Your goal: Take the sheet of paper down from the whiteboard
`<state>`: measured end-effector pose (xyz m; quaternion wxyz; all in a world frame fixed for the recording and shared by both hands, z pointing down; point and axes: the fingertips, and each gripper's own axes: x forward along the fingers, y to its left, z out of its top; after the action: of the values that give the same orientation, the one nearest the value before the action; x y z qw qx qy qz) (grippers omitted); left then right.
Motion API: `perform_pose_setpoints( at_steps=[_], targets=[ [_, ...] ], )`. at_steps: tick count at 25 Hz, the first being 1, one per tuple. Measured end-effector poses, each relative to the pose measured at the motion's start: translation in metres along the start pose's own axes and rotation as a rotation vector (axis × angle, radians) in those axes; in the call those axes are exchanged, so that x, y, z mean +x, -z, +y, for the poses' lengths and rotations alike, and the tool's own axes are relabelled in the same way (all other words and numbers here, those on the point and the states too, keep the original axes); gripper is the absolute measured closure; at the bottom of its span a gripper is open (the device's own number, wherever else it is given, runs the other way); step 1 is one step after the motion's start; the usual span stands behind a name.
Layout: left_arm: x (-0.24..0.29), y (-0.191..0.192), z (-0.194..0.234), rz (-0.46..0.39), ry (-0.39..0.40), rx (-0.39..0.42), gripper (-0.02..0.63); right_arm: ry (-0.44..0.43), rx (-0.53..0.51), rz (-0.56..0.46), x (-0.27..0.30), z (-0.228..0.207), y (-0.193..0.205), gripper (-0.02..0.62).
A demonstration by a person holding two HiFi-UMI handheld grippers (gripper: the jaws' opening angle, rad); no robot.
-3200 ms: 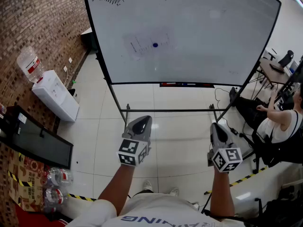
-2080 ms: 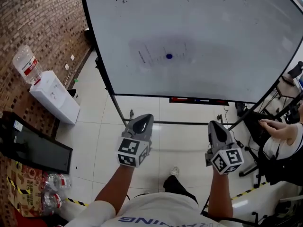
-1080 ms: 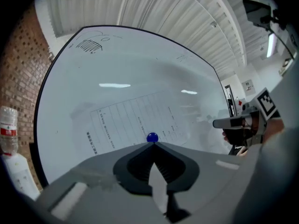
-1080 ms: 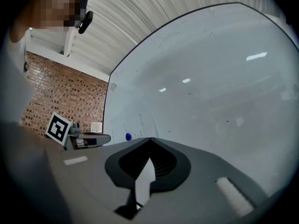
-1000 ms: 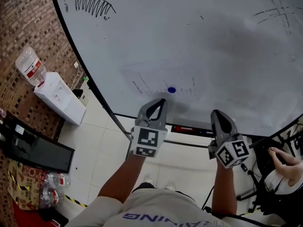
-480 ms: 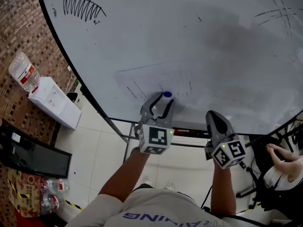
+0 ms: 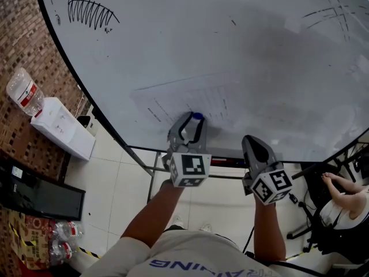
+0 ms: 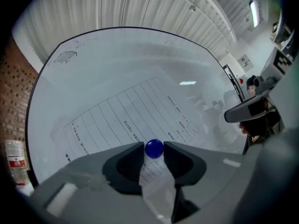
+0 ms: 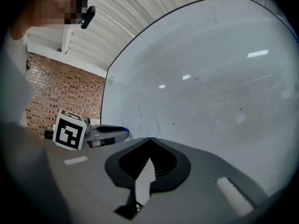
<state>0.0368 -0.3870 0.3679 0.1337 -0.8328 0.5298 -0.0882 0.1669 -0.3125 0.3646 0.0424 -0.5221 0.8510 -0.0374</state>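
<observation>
A printed sheet of paper hangs on the whiteboard, pinned by a round blue magnet. My left gripper reaches level to the board. Its jaws are closing with the magnet between the tips, and both tips look to touch it. The sheet fills the board behind the left gripper. My right gripper hangs shut and empty to the right, short of the board and off the paper. In its own view the right gripper points at bare whiteboard.
A white water dispenser with a bottle stands by the brick wall at left. A black screen and packed bottles lie lower left. The board's metal stand runs below. A seated person is at right.
The person has walked up to the board. My left gripper has gone forward to the blue magnet, and its jaws, shut a second ago, now stand around it. The right gripper stays shut.
</observation>
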Motion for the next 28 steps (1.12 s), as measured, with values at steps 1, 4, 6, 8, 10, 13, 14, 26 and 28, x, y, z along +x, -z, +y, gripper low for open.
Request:
perform_pose_setpoints(
  at_steps=[1,4,6,8,10,13,14,26,28],
  targets=[
    [-0.001,-0.003,0.001,0.0,0.0,0.009,0.465,0.001,0.004,0.004,0.001,-0.001,0.001,0.589],
    [-0.002,-0.01,0.003,-0.003,0.013,0.014,0.466,0.014,0.04,0.013,0.003,-0.005,0.008,0.588],
    [-0.001,-0.01,0.003,-0.002,0.026,-0.006,0.477,0.023,0.083,0.019,0.007,-0.01,0.013,0.589],
    [-0.001,-0.009,0.003,-0.002,0.035,-0.016,0.477,0.018,0.135,0.013,0.013,-0.012,0.015,0.588],
    [-0.001,-0.009,0.002,-0.004,0.04,-0.02,0.477,-0.009,0.187,0.005,0.021,-0.008,0.015,0.573],
    [-0.002,-0.01,0.003,-0.007,0.047,-0.025,0.477,-0.035,0.252,0.003,0.032,-0.004,0.017,0.48],
    [-0.002,-0.01,0.003,-0.009,0.05,-0.028,0.477,-0.034,0.272,0.004,0.035,-0.005,0.018,0.474],
    [-0.002,-0.009,0.002,-0.013,0.083,-0.059,0.477,-0.042,0.406,-0.052,0.053,-0.004,0.009,0.531],
    [-0.002,-0.01,0.002,-0.01,0.091,-0.067,0.477,-0.042,0.385,-0.057,0.052,-0.003,0.006,0.55]
  ],
)
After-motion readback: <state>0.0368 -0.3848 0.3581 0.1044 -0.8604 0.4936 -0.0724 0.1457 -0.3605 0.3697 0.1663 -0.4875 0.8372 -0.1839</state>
